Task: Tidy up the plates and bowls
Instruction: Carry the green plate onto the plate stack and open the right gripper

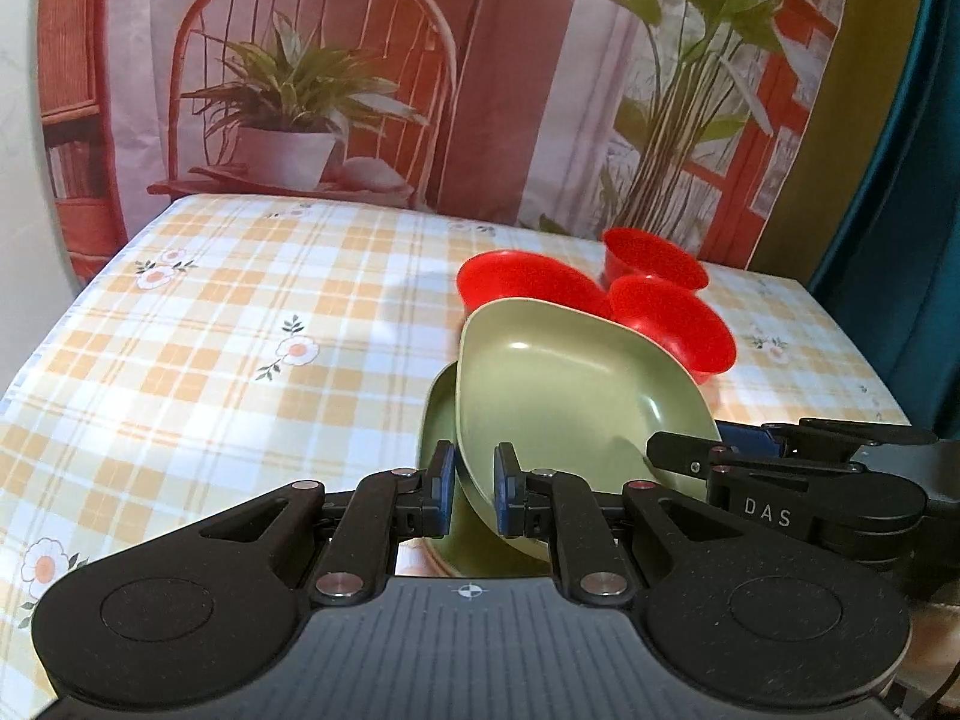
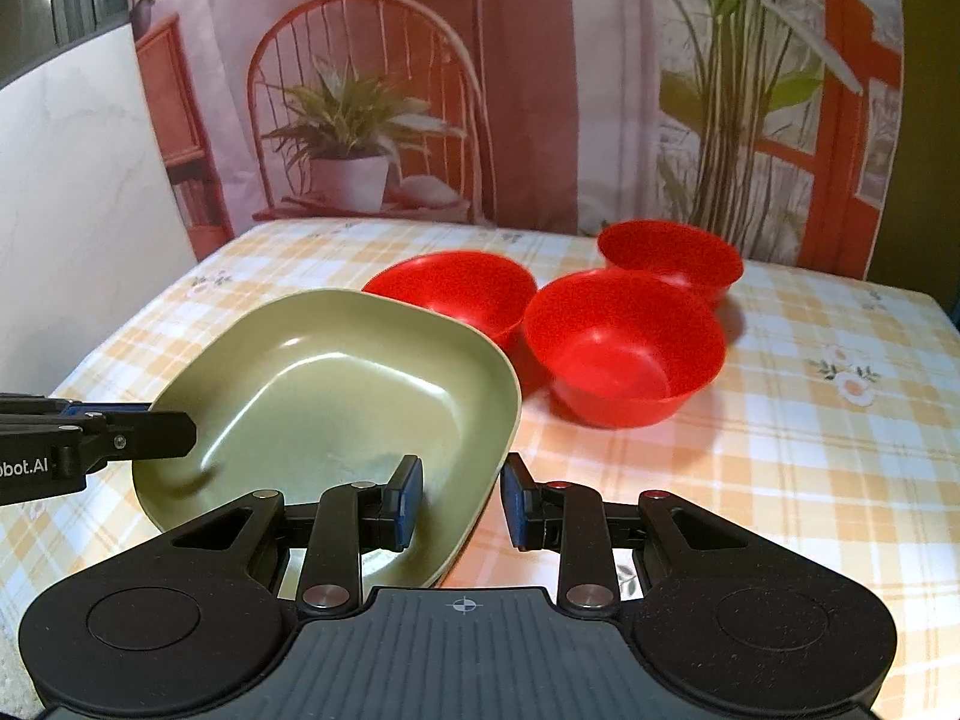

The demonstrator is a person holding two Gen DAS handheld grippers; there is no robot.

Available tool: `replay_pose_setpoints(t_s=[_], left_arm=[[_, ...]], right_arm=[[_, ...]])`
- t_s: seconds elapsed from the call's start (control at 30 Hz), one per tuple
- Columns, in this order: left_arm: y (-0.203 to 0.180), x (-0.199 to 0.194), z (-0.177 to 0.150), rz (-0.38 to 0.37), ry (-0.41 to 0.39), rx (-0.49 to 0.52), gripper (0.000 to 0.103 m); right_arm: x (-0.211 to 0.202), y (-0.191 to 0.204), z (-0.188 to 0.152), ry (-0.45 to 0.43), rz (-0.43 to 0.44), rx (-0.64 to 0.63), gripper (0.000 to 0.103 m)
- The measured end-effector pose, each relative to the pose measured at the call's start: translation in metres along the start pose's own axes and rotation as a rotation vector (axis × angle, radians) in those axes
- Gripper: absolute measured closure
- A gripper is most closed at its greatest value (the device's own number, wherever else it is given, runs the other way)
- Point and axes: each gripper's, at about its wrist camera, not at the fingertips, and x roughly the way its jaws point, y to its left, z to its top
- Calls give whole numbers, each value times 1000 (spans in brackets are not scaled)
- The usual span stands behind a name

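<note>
An olive-green plate [image 1: 570,378] [image 2: 336,396] hangs tilted over the checked tablecloth, held from both sides. My left gripper [image 1: 475,492] [image 2: 150,426] is shut on its near-left rim. My right gripper [image 2: 462,501] [image 1: 708,450] is shut on the opposite rim, one finger inside the plate and one outside. A second green plate [image 1: 437,420] shows just beneath the first at its left; whether it rests on the table I cannot tell. Three red bowls stand behind the plates: one left [image 1: 528,285] [image 2: 456,288], one far right [image 1: 651,258] [image 2: 672,252], one nearer [image 1: 672,324] [image 2: 624,348].
The table [image 1: 210,330] [image 2: 810,450] wears a yellow-and-white checked cloth with flowers. A printed backdrop [image 1: 480,60] of a chair and potted plants hangs right behind it. A teal curtain [image 1: 900,180] is at the right, and a white wall [image 2: 72,210] at the left.
</note>
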Motion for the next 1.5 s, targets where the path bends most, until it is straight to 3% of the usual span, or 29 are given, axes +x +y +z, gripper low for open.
replay_pose_setpoints(t_s=[0.27, 0.93, 1.5], left_arm=[[13, 11, -12, -16, 47, -55, 89], [16, 12, -14, -51, 61, -119, 89], [20, 15, -17, -9, 49, -125, 84]], right_arm=[[9, 3, -4, 23, -5, -10, 76], [13, 6, -7, 30, -26, -34, 75], [7, 1, -12, 33, -38, -31, 74]])
